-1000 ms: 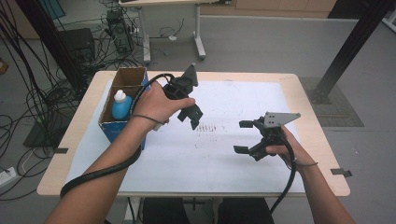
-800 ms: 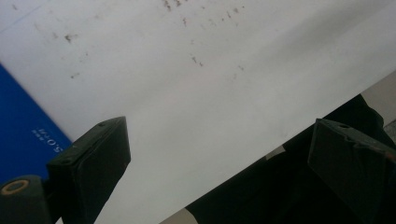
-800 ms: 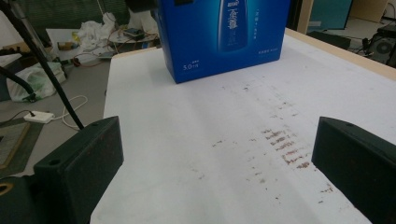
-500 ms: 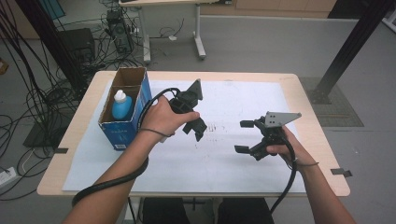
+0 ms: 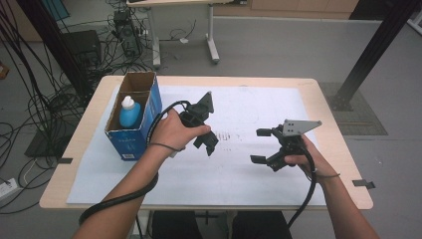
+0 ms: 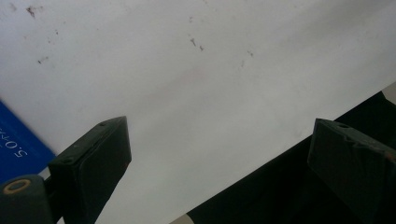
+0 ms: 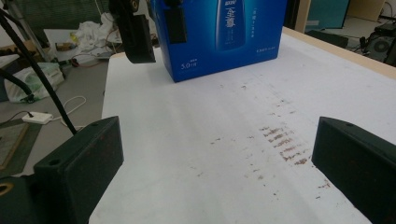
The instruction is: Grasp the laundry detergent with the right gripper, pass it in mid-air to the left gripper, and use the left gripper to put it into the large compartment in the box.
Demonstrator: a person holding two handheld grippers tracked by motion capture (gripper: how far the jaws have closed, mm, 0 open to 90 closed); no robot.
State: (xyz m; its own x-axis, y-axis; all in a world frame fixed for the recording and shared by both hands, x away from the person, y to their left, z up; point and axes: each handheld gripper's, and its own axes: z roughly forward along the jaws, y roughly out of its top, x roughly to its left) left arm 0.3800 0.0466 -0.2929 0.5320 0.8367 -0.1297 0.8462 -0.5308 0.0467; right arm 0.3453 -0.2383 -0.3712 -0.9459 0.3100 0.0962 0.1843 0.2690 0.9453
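**Both grippers held open above the white sheet, box off to the left**

The left gripper [image 5: 206, 142] hangs over the white sheet [image 5: 239, 184] in the person's left hand [image 5: 171, 132], tilted down toward the table. In the left gripper view its two black jaws stand wide apart with nothing between them; bare, lightly speckled sheet lies in the gap, and a corner of the blue box [image 6: 16, 147] shows just outside the left jaw.

The right gripper [image 5: 263, 145] is gripped by the right hand [image 5: 303, 154], with the grey three-cornered plate [image 5: 300, 126] on top. Its jaws are also spread wide and empty. In the right gripper view, rows of brown smudges [image 7: 282, 140] mark the sheet between and just ahead of the jaws, nearer the right one. Farther ahead, beyond the fingertips, stands the blue box, with the left gripper's jaws [image 7: 140, 28] just in front of its left edge.

From the high view, the open-topped blue box [image 5: 134, 117] stands upright just beside the left hand, away from the right gripper, and holds a blue bottle with a white cap [image 5: 129, 112]. The two grippers are well apart on the wooden table [image 5: 338, 124].
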